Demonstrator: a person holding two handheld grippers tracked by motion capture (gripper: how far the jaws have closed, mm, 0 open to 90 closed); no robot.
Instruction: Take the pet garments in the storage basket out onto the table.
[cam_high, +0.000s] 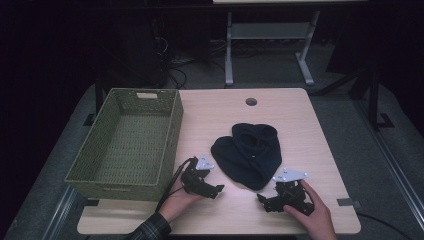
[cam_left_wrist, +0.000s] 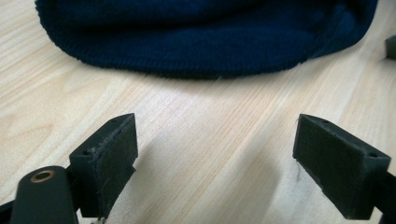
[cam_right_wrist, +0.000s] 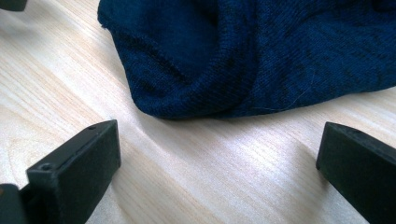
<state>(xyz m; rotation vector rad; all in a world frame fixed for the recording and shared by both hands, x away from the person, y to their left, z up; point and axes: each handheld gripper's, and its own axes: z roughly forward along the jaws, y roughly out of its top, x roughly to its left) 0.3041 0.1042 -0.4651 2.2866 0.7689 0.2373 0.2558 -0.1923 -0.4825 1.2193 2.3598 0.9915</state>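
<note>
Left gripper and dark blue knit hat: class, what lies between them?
Bare wooden tabletop separates the open left gripper from the hat, in the left gripper view.

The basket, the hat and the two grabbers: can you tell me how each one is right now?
green basket: empty, upright on the table's left side.
dark blue hat: lying limp and flat on the table, not held.
left gripper: open, nothing between its jaws, short of the hat.
right gripper: open, nothing between its jaws, short of the hat.
table: wooden top, small round hole near its far edge.
</note>
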